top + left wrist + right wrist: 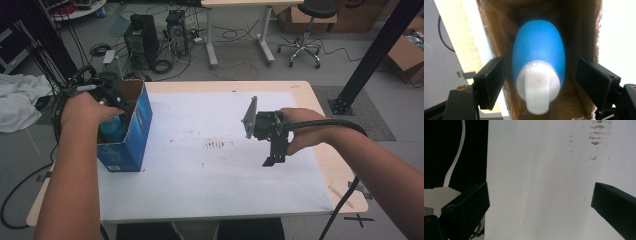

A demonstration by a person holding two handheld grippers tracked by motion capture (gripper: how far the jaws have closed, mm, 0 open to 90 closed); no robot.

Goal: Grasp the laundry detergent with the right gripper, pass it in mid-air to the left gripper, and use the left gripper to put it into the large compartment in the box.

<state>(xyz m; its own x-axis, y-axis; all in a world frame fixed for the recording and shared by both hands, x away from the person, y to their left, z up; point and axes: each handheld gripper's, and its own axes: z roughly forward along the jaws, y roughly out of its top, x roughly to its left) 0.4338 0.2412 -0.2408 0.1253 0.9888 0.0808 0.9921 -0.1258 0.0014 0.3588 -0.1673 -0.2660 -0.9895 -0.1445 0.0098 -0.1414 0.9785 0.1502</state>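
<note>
the fingers (489, 82) of the left gripper (540, 83) are seen set moderately apart, one on each side of the blue bottle (537, 50) with a gap left on both sides, so nothing is gripped; the fingers (466, 205) of the right gripper (540, 207) are spread wide with only bare sheet between them. the work is done on a light wooden table (345, 185) covered by a white sheet (210, 175), on which a patch of small brown marks (216, 145) is found near the middle. around the table a grey floor is seen, with two dark computer towers (141, 40) and loose cables behind, a white desk, a black stool on castors (306, 30), cardboard boxes (407, 57) at the far right, a black frame post and a heap of white cloth (17, 102) at the left. a blue cardboard box (131, 135) with its top open is stood at the left edge of the sheet; its inside is plain brown card. the blue bottle with a white cap (537, 91) is held within it, cap upward toward the opening, and the left hand (82, 110) is placed over the opening in the high view. the right gripper (274, 152) is held above the sheet to the right of centre, well apart from the box, pointed downward.
</note>
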